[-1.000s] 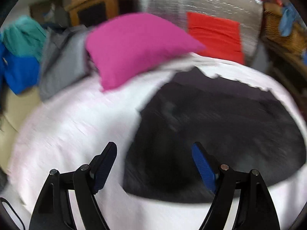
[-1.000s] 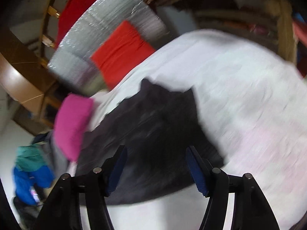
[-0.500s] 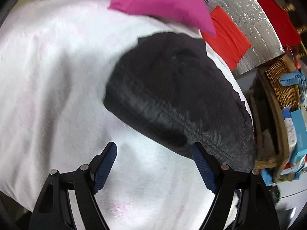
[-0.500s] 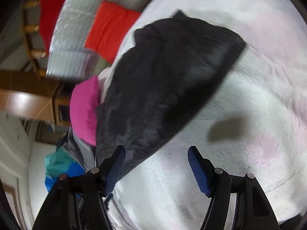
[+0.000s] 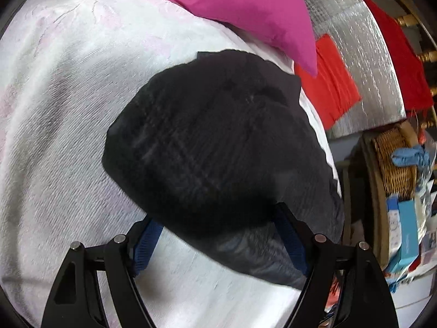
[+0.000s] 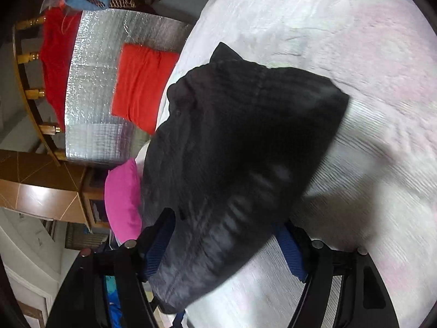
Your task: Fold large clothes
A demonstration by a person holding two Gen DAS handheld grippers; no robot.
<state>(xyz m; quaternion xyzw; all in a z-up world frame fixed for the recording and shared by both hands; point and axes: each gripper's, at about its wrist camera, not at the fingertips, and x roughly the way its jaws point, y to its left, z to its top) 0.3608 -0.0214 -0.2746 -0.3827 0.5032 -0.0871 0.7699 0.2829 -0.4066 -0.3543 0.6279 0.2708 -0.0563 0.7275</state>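
A black garment (image 5: 213, 142) lies partly folded on the white bedspread (image 5: 60, 109). My left gripper (image 5: 215, 218) hangs low over its near edge with the jaws wide apart. The cloth reaches in between the jaws and hides the tips of the blue pads (image 5: 147, 240), which do not press on it. In the right wrist view the same black garment (image 6: 240, 150) fills the middle. My right gripper (image 6: 224, 221) straddles its near end. Its jaws are opening, with cloth between them and over the tips of its pads (image 6: 158, 243).
A pink pillow (image 5: 254, 13) lies at the head of the bed, just beyond the garment. A red cloth (image 5: 330, 82) hangs on a silver foil panel (image 5: 355, 41). A wicker basket (image 5: 396, 161) and boxes stand off the bed's right edge. Wooden furniture (image 6: 41, 191) stands behind.
Both grippers have sunk toward the black garment and rolled. The cloth, earlier ahead of the jaws, now reaches between them and covers the fingertips. The right jaws stand slightly wider.
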